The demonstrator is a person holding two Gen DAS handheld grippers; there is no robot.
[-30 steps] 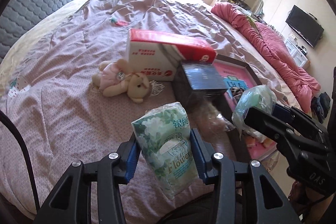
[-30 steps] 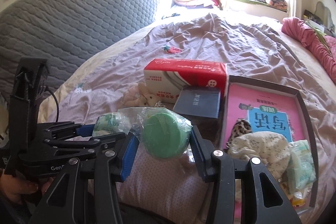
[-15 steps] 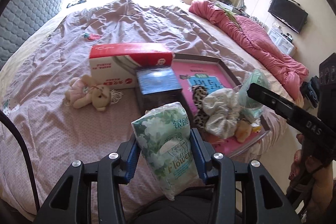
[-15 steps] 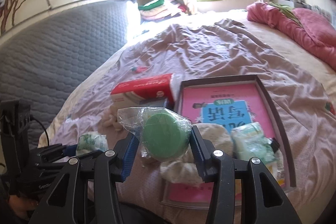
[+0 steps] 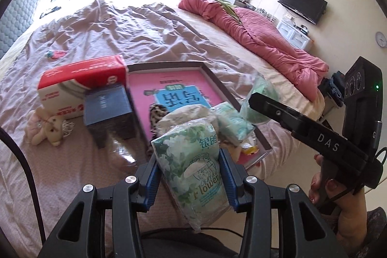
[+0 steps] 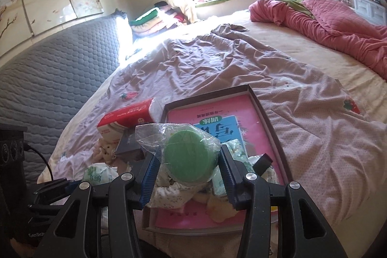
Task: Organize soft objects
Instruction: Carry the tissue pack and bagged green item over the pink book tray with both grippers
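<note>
My left gripper (image 5: 187,175) is shut on a green-and-white flower-print tissue pack (image 5: 193,166), held above the near edge of the bed. My right gripper (image 6: 187,166) is shut on a round green sponge in a clear plastic bag (image 6: 189,158), hovering over the near end of a shallow dark-rimmed box lid (image 6: 273,134) with a pink book inside. Soft items lie in that lid: a white cloth bundle (image 5: 183,115), a leopard-print piece (image 5: 157,111) and small tissue packs (image 5: 232,120). A small plush bunny (image 5: 46,127) lies on the bedspread to the left.
A red-and-white tissue box (image 5: 79,86) and a dark blue box (image 5: 107,110) stand left of the lid. A pink quilt (image 5: 261,40) lies bunched along the bed's right side. Grey padded headboard (image 6: 53,69) on the left; folded bedding (image 6: 150,18) at the far end.
Both grippers swung right with their loads: the view went from the plush bunny and boxes toward the box lid, which now sits under the right gripper. Both grips are unchanged.
</note>
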